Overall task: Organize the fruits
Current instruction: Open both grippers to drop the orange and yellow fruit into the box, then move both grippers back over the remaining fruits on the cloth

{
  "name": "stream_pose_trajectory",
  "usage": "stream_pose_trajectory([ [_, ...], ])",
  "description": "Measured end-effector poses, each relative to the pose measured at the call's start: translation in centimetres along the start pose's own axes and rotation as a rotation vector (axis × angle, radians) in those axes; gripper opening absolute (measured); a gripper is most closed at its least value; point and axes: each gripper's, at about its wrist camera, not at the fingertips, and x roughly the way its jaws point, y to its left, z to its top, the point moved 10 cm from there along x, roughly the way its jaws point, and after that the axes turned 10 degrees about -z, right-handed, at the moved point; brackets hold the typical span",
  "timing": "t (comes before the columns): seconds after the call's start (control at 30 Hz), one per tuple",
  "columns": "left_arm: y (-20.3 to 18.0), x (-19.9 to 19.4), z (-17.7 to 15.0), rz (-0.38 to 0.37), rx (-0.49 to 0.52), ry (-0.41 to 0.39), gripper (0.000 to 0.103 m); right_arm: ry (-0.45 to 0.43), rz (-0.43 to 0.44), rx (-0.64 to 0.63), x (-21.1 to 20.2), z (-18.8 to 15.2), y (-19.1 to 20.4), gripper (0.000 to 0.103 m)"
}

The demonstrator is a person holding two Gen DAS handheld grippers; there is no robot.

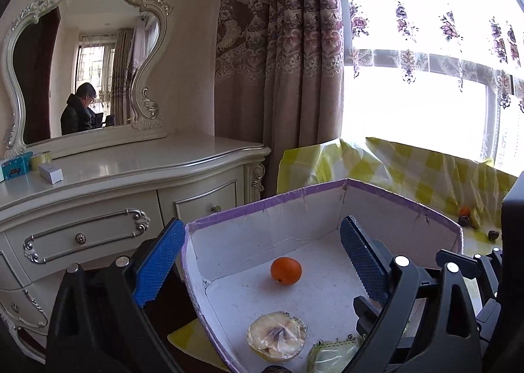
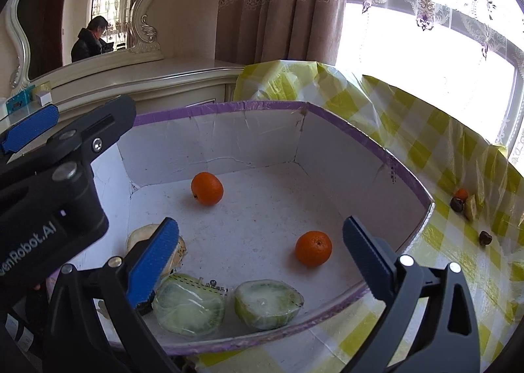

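A white cardboard box with a purple rim (image 2: pixel 376 147) stands on a yellow checked tablecloth. Inside lie two oranges (image 2: pixel 207 188) (image 2: pixel 313 248), two wrapped green fruit halves (image 2: pixel 190 306) (image 2: pixel 267 304) and a pale wrapped half (image 2: pixel 144 235), partly hidden by a finger. My right gripper (image 2: pixel 260 258) hangs open over the box's near side, nothing between its blue pads. My left gripper (image 1: pixel 260 261) is open too and straddles the box's left wall (image 1: pixel 193 242), with an orange (image 1: pixel 286 270) and the pale half (image 1: pixel 276 335) below it, untouched. The left gripper (image 2: pixel 70 121) also shows at the left of the right wrist view.
A few small loose fruits (image 2: pixel 461 201) (image 2: pixel 485 237) lie on the tablecloth (image 2: pixel 458 150) right of the box. A cream dresser (image 1: pixel 131 170) with a mirror and small boxes stands to the left. Curtains and a bright window are behind.
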Motion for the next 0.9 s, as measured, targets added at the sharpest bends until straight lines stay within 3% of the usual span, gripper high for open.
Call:
stream_pose_trajectory([
  [0.13,-3.9,-1.8,1.6,-0.076,0.069,-0.076,0.092,-0.073,-0.026,0.062,-2.2,0.3,-3.2,0.101],
  [0.23,-8.2,-3.5,2.7,-0.168,0.139,-0.148,0.093,-0.107,-0.067,0.175,-3.5,-0.4,-7.6,0.101],
  [0.43,-18.7,-5.7,2.7,-0.413,0.295,-0.211,0.099,-0.06,-0.201,0.458,-3.9,-4.9,-19.1,0.101],
  [0.6,-27.1,-3.8,-0.3,-0.63,0.354,-0.079,0.099,0.006,-0.327,0.647,-4.0,-10.7,-27.6,0.101],
  [0.73,-31.7,0.8,-3.9,-0.727,0.346,0.096,0.099,0.065,-0.419,0.722,-3.4,-15.0,-32.3,0.101],
  [0.9,-34.7,9.4,-8.6,-0.7,0.25,0.371,0.099,0.172,-0.518,0.765,-2.0,-19.0,-36.1,0.101],
])
